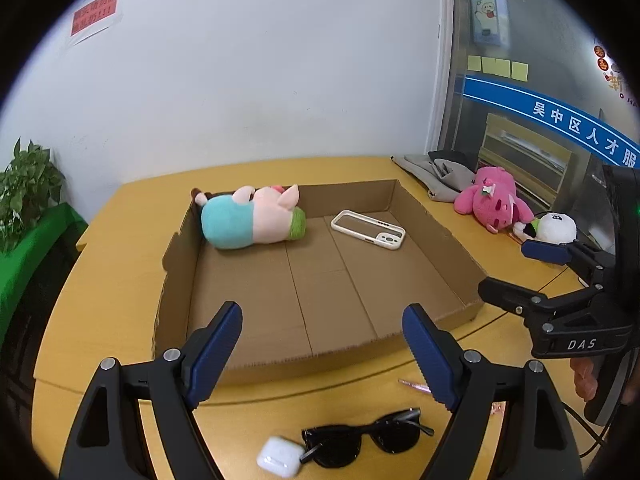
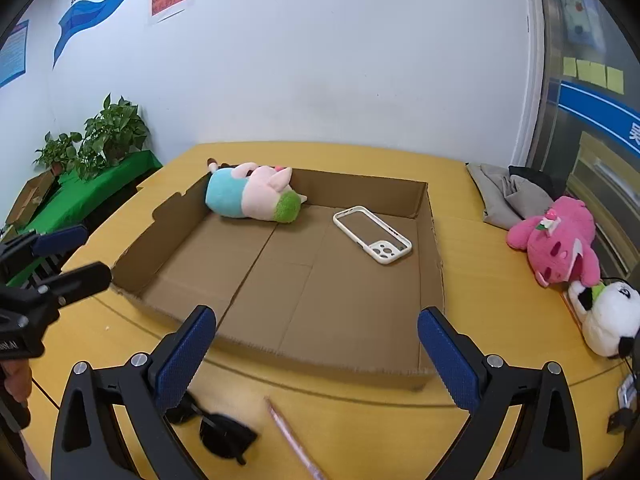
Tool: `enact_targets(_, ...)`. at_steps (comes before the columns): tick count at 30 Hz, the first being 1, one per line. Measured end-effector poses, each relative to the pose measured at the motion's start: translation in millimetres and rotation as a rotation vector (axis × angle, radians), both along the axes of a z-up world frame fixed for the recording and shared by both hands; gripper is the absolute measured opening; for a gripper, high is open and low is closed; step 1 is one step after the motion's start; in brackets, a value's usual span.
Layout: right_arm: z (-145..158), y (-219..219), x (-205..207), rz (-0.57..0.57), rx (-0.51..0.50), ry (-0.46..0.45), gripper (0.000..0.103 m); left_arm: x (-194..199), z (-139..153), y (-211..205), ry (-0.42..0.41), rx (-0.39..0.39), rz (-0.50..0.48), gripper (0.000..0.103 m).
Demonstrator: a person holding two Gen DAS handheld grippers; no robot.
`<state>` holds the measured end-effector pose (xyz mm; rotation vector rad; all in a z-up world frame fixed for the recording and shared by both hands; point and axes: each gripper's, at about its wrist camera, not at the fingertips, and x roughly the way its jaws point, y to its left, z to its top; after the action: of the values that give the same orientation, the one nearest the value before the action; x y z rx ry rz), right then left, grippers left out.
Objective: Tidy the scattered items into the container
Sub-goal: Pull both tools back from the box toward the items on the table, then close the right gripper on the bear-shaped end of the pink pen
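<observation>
Partway through tidying, judging by the yellow table (image 1: 120, 248): cardboard box (image 2: 430, 240) already holding a plush pig (image 1: 252, 218) and phone case (image 1: 368, 229). Hovering at its near edge, left tongs (image 1: 322, 354) and right tongs (image 2: 316, 356) both released, holding nothing. Still lying outside: pink plush (image 2: 558, 242), panda (image 2: 604, 312), sunglasses (image 1: 360, 438), earbud case (image 1: 280, 456), pen (image 2: 294, 438). Probably calling for lowering onto the sunglasses.

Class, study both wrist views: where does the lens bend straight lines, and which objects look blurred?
Left wrist view: the yellow table edge bows and a black ring frames the picture; the earbud case by the sunglasses is soft. Right wrist view: the cardboard box walls curve, and the pink pen smears near the bottom edge; lighting is even, without harsh glare.
</observation>
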<state>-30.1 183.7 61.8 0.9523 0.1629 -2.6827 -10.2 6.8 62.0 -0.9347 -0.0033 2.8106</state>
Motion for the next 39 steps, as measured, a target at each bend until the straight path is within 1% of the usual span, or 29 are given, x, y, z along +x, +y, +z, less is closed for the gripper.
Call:
enact_targets(3,0,-1,11,-0.011,0.009,0.003,0.102,17,-3,1,0.008,0.003,0.004,0.082)
enact_targets(7,-2,-1,19,-0.003,-0.015,-0.012,0.102,31,-8,-1,0.005,0.025,0.01,0.082)
enact_targets(13,-11,-1,28,0.01,-0.013,-0.031,0.102,40,-22,-7,-0.027,0.04,0.027,0.082)
enact_targets(17,-22,3,34,0.028,-0.018,-0.05,0.102,43,-37,-16,-0.071,0.055,0.038,0.082)
enact_targets(22,-51,13,42,0.057,-0.019,-0.106,0.102,46,-59,-34,-0.131,0.088,0.058,0.082)
enact_targets(26,-81,21,51,0.094,0.019,-0.154,0.102,49,-79,-48,-0.183,0.107,0.077,0.082)
enact_targets(29,-107,24,55,0.109,0.042,-0.212,0.102,50,-91,-51,-0.22,0.123,0.083,0.082)
enact_targets(32,-128,28,53,0.097,0.065,-0.261,0.1,50,-101,-50,-0.253,0.145,0.082,0.082)
enact_targets(34,-136,30,51,0.102,0.07,-0.29,0.093,52,-104,-47,-0.266,0.156,0.074,0.082)
enact_targets(38,-146,34,51,0.108,0.082,-0.323,0.086,53,-106,-38,-0.281,0.173,0.054,0.082)
enact_targets(39,-148,35,52,0.109,0.08,-0.336,0.081,53,-106,-34,-0.287,0.172,0.047,0.082)
